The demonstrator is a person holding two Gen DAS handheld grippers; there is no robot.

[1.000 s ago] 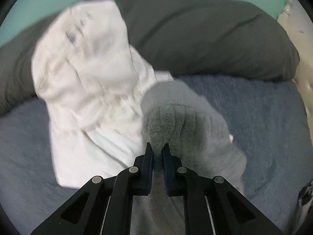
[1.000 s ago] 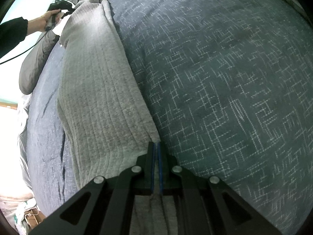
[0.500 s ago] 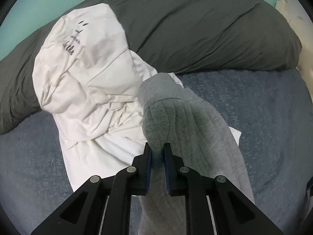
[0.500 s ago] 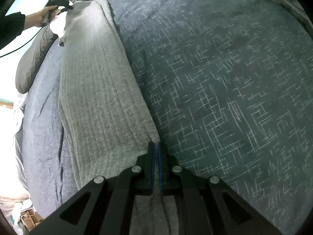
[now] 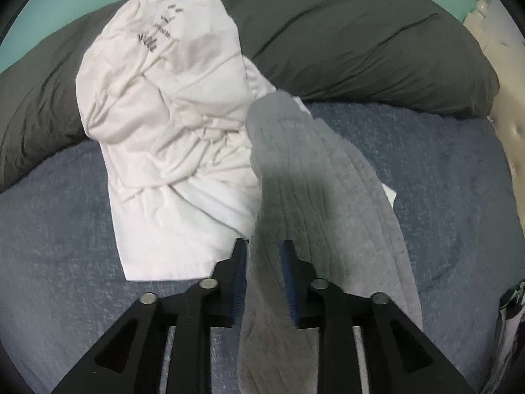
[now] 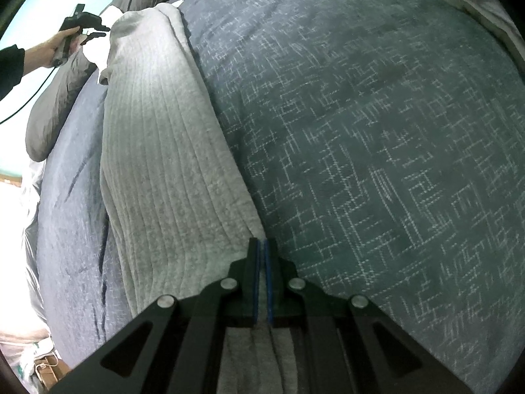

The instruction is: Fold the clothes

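Grey ribbed garment laid lengthwise on blue bedspread, far end over white shirt. Right gripper clenched on near hem. Left gripper opening (fabric between pads, unpinched).

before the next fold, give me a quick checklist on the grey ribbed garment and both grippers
1. Right gripper clamped on the grey ribbed garment: ok, jaws shut on its edge.
2. Left gripper gripping the far end: not ok, jaws opening, cloth between them looks loose.
3. Garment laid out long on the blue patterned bedspread: ok.
4. Far end clear of the crumpled white shirt: not ok, it overlaps the shirt.
5. Garment clear of the dark grey pillow: ok.
6. Layers aligned underneath: cannot tell.
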